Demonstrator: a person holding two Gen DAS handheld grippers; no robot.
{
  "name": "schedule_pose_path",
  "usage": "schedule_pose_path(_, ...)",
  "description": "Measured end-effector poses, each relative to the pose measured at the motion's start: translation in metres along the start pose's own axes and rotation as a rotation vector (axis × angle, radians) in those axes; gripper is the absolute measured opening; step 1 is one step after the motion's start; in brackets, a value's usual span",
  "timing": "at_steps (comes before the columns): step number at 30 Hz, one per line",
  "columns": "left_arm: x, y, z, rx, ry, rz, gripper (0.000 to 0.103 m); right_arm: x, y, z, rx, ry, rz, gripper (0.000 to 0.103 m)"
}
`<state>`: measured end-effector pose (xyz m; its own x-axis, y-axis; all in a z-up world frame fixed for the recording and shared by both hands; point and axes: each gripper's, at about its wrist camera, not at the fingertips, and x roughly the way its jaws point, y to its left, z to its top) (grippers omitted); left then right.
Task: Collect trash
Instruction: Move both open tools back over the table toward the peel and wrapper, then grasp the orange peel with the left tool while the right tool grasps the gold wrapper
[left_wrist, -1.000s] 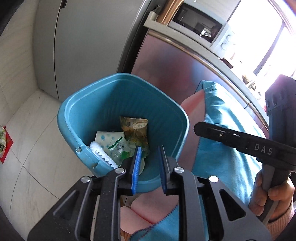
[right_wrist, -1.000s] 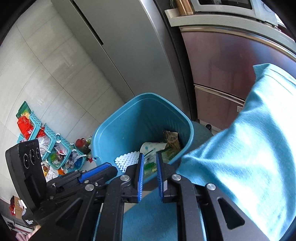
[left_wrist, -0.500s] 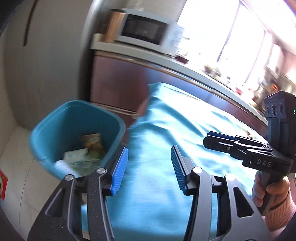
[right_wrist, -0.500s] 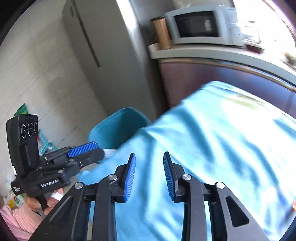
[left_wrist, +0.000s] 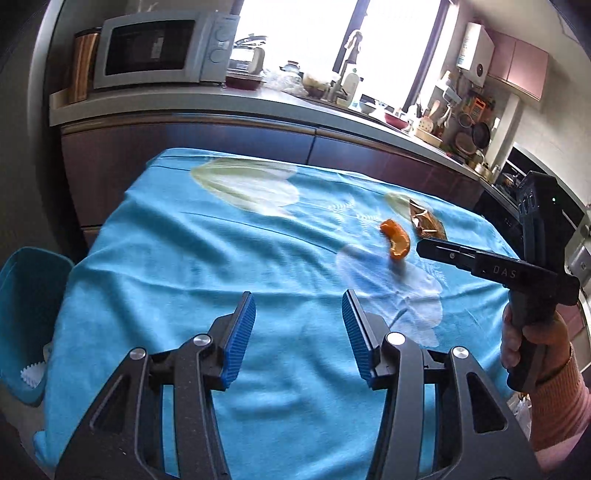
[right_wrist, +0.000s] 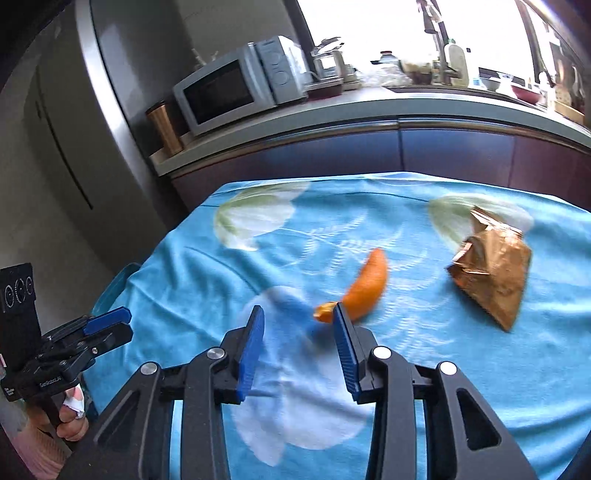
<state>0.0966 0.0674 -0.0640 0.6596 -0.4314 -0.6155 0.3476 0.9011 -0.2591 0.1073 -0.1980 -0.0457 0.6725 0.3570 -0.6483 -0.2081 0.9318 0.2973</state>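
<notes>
- Trash on the blue cloth (left_wrist: 177, 266) comes to two pieces: a curved orange peel (left_wrist: 396, 242) and a crumpled brown wrapper (left_wrist: 426, 224), lying near each other toward the far right part of the cloth.
- Seen from the right wrist, the orange peel (right_wrist: 364, 291) lies just beyond the right hand-held gripper (right_wrist: 298, 347), its near end beside the tip of the right-side finger; motion blur hides whether they touch.
- The brown wrapper (right_wrist: 493, 273) lies to the right of the peel, apart from it, partly on a pale flower print in the cloth (right_wrist: 184, 273).
- The right hand-held gripper (left_wrist: 480, 262) has its fingers spread apart with nothing between them; in the left wrist view it is seen side-on, held in a hand (left_wrist: 532, 343) with a pink sleeve, its tip close to the peel.
- The left hand-held gripper (left_wrist: 298, 332) hovers over the near middle of the cloth, fingers spread wide, nothing held. In the right wrist view the left hand-held gripper (right_wrist: 107, 325) sits at the left edge of the cloth.
- A blue bin (left_wrist: 26, 295) stands below the left edge of the cloth, with something white showing inside.
- Behind the cloth runs a counter (left_wrist: 258, 103) carrying a microwave (left_wrist: 159, 48) and a copper-coloured canister (left_wrist: 83, 64), with more kitchenware along it under a bright window.
</notes>
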Motion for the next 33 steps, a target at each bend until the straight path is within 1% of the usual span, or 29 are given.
schedule_pose_path(4,0.025,-0.030,0.009,0.041,0.032,-0.036,0.048,-0.007,-0.046,0.003,0.078,-0.024,-0.061,0.040)
schedule_pose_path(6,0.037,-0.042,0.014,0.058,0.049,-0.052,0.048,-0.012,-0.064,0.000,0.113,-0.036,-0.086,0.042)
schedule_pose_path(7,0.043,-0.046,0.017,0.065,0.056,-0.059,0.048,-0.014,-0.073,0.000,0.130,-0.042,-0.098,0.045)
schedule_pose_path(8,0.049,-0.051,0.019,0.070,0.065,-0.062,0.048,-0.015,-0.080,0.000,0.145,-0.047,-0.110,0.048)
schedule_pose_path(10,0.061,-0.059,0.025,0.079,0.084,-0.077,0.048,-0.017,-0.093,0.002,0.173,-0.056,-0.126,0.051)
schedule_pose_path(15,0.091,-0.081,0.033,0.109,0.124,-0.073,0.048,-0.016,-0.123,0.004,0.238,-0.053,-0.144,0.056)
schedule_pose_path(16,0.097,-0.085,0.034,0.115,0.132,-0.072,0.048,-0.015,-0.127,0.004,0.246,-0.053,-0.144,0.058)
schedule_pose_path(21,0.119,-0.103,0.039,0.138,0.154,-0.072,0.048,-0.004,-0.141,0.009,0.277,-0.038,-0.134,0.058)
schedule_pose_path(26,0.141,-0.107,0.048,0.123,0.186,-0.066,0.046,0.007,-0.150,0.016,0.304,-0.027,-0.120,0.059)
schedule_pose_path(28,0.148,-0.106,0.052,0.108,0.200,-0.073,0.044,0.010,-0.152,0.018,0.313,-0.023,-0.112,0.060)
schedule_pose_path(33,0.160,-0.108,0.055,0.086,0.222,-0.102,0.037,0.014,-0.151,0.022,0.311,-0.022,-0.108,0.059)
